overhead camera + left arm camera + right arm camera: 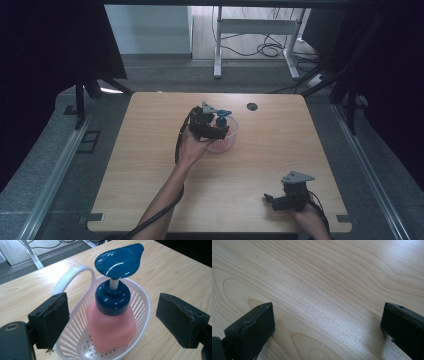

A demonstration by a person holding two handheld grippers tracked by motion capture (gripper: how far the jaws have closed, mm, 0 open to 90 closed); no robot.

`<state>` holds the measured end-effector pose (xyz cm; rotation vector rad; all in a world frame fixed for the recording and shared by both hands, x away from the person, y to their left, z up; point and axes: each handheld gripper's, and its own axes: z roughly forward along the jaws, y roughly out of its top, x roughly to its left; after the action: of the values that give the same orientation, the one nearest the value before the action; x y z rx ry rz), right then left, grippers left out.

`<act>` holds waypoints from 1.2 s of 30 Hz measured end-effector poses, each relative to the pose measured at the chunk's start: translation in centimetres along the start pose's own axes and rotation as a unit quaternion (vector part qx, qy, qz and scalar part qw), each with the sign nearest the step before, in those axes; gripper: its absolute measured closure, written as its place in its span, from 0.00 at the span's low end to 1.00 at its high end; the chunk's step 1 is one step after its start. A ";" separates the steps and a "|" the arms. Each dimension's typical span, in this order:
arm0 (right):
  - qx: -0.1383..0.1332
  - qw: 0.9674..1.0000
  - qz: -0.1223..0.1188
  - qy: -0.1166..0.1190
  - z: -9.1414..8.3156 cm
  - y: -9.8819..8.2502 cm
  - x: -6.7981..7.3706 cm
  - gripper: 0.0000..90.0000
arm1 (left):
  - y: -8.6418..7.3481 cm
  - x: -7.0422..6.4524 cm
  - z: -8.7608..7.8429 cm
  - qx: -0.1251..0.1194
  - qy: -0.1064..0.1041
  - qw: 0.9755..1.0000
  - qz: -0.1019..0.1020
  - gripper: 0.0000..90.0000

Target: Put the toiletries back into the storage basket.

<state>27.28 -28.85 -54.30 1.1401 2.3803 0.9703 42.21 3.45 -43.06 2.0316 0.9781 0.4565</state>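
Standing upright in a white slotted plastic basket [143, 300] near the far middle of the wooden table [150, 170] is a pump bottle [111, 327], its body pink, its collar and broad pump head dark blue. The basket has a looped handle and a perforated floor. The left gripper [112, 315] hangs just over it, jaws spread wide to either side of the bottle, touching nothing. The right gripper [287, 192] sits near the table's near right corner, jaws apart over bare wood. Grey flooring, a white desk frame [255, 30] and cables lie beyond.
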 end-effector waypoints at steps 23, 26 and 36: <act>0.000 1.000 0.000 0.000 0.0 0.0 0.0 0.00 | -0.5 -0.3 -2.4 -0.003 -0.011 1.000 0.013 0.12; 0.000 1.000 0.000 0.000 0.0 0.0 0.0 0.00 | -0.6 -0.4 -2.7 -0.003 -0.012 1.000 0.012 0.12; 0.000 1.000 0.001 -0.001 0.0 0.0 0.0 0.00 | -1.1 -0.7 -3.4 0.004 -0.019 1.000 0.019 0.12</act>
<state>27.27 -28.82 -54.30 1.1430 2.3790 0.9698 39.18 5.01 -41.87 2.0615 0.9205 0.4347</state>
